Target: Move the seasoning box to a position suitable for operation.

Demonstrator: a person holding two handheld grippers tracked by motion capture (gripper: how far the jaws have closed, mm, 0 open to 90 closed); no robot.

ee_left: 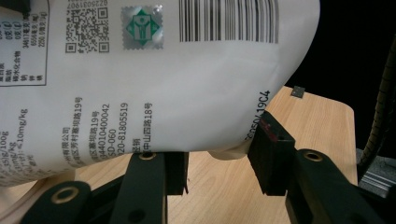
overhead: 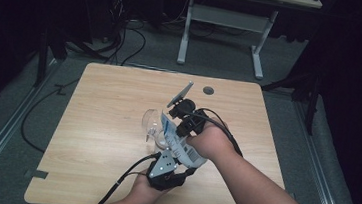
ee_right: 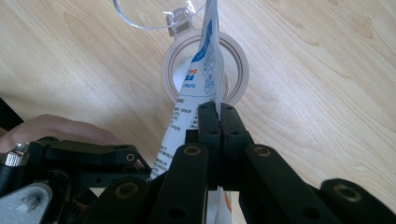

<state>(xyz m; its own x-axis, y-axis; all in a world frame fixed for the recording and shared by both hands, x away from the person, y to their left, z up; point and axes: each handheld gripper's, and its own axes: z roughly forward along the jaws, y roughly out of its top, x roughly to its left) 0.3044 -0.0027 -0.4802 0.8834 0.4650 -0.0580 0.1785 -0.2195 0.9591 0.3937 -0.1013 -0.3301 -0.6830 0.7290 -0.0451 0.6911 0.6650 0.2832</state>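
Observation:
A white printed pouch [overhead: 181, 143] with a barcode hangs tilted over the table, held at both ends. My right gripper [overhead: 174, 124] is shut on its thin upper edge; in the right gripper view the jaws [ee_right: 218, 109] pinch the pouch [ee_right: 205, 56] right above the mouth of a clear jar [ee_right: 236, 58]. The jar [overhead: 158, 136] stands on the table with its clear hinged lid [overhead: 150, 120] swung open. My left gripper [overhead: 181, 158] grips the bulging lower end from the near side; its pads [ee_left: 271, 149] press the sides of the pouch [ee_left: 163, 84].
The wooden table [overhead: 106, 125] has a round cable grommet [overhead: 208, 90] near its far edge. A white desk frame [overhead: 224, 21] and cables [overhead: 125, 36] lie on the floor beyond. My left gripper's body [ee_right: 84, 158] and a hand [ee_right: 46, 128] sit beside the right jaws.

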